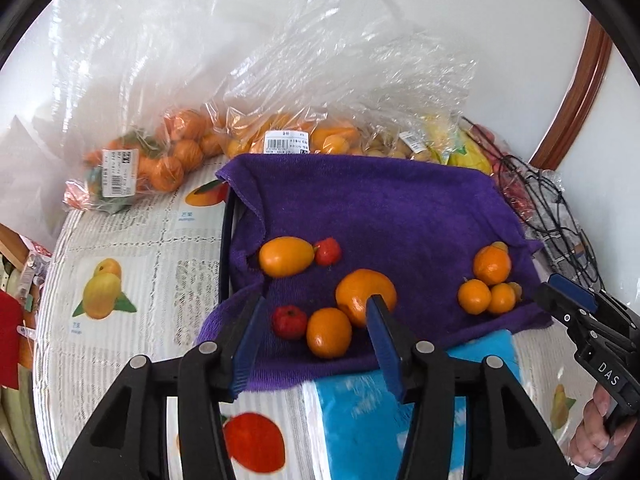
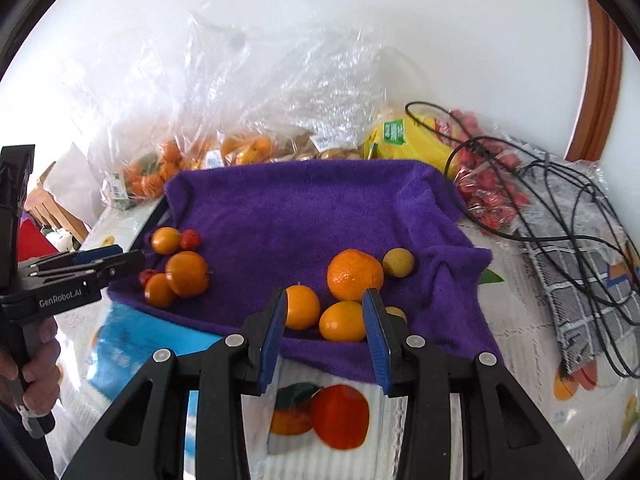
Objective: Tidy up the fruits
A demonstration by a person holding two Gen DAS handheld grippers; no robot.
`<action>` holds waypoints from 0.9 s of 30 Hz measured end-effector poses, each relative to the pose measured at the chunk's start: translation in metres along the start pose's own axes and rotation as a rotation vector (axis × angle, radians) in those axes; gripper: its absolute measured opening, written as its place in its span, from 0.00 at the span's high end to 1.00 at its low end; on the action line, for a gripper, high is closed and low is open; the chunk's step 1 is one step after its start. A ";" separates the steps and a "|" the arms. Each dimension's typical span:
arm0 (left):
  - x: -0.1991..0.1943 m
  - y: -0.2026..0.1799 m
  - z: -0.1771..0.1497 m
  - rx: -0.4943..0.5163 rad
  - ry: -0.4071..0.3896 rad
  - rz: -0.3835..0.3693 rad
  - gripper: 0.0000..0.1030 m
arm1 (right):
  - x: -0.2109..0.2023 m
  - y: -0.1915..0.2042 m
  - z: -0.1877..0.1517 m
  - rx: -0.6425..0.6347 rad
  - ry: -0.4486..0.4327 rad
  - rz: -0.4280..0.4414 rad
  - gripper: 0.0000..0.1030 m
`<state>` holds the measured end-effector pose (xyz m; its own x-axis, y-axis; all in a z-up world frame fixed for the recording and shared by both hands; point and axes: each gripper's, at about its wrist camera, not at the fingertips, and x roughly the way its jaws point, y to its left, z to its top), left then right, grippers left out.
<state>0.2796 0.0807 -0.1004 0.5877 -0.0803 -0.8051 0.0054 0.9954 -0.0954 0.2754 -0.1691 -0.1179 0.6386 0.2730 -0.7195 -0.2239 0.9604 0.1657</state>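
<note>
Reading "GenRobot.AI": left tongs (image 2: 120, 261)

We are seeing bright, even daylight glaring off crinkled clear plastic bags (image 1: 280, 80), soft shadows, fisheye bending with dark corners, and slight foreground blur.
</note>
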 end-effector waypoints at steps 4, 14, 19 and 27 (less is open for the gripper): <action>-0.035 -0.006 -0.013 0.010 -0.047 -0.001 0.44 | -0.035 0.012 -0.005 -0.016 -0.034 -0.017 0.54; -0.115 -0.027 -0.062 0.019 -0.145 0.041 0.27 | -0.116 0.023 -0.034 0.020 -0.118 -0.028 0.26; -0.146 -0.040 -0.091 0.032 -0.184 0.065 0.21 | -0.150 0.020 -0.055 0.035 -0.136 -0.023 0.26; -0.180 -0.055 -0.128 0.021 -0.226 0.074 0.14 | -0.187 0.019 -0.088 0.050 -0.141 -0.033 0.25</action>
<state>0.0702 0.0335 -0.0255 0.7533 0.0037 -0.6576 -0.0285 0.9992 -0.0270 0.0867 -0.2067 -0.0395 0.7428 0.2432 -0.6237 -0.1668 0.9695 0.1793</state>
